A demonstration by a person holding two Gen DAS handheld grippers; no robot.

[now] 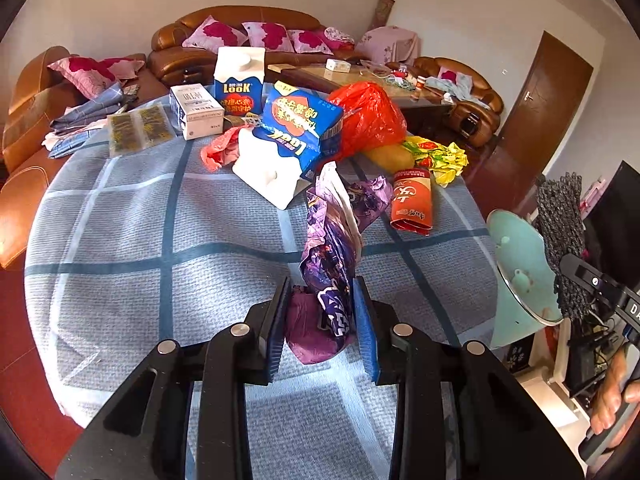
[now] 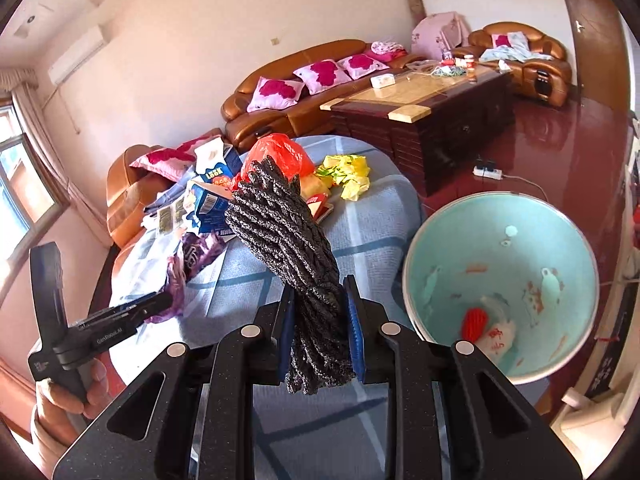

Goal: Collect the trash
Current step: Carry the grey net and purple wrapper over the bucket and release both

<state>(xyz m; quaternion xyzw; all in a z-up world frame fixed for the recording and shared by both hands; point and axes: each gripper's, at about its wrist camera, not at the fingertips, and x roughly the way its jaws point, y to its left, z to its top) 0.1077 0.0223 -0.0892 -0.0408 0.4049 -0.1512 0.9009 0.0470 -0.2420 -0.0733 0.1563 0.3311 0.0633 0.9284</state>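
Observation:
My left gripper (image 1: 321, 312) is shut on a crumpled purple wrapper (image 1: 334, 256) and holds it just above the checked blue tablecloth (image 1: 140, 240). My right gripper (image 2: 318, 316) is shut on a dark grey knitted bundle (image 2: 288, 232), held beside the pale green bin (image 2: 500, 280). The bin has a red item and white paper at its bottom. The right gripper with the grey bundle (image 1: 560, 224) also shows at the right edge of the left wrist view. The left gripper (image 2: 132, 312) with the purple wrapper (image 2: 176, 280) shows at the left of the right wrist view.
On the table lie two blue and white LOOK cartons (image 1: 288, 136), a white box (image 1: 196, 110), a red plastic bag (image 1: 368, 116), yellow wrappers (image 1: 444, 156) and a red pouch (image 1: 412, 200). Sofas (image 2: 296, 92) and a dark coffee table (image 2: 432, 120) stand beyond.

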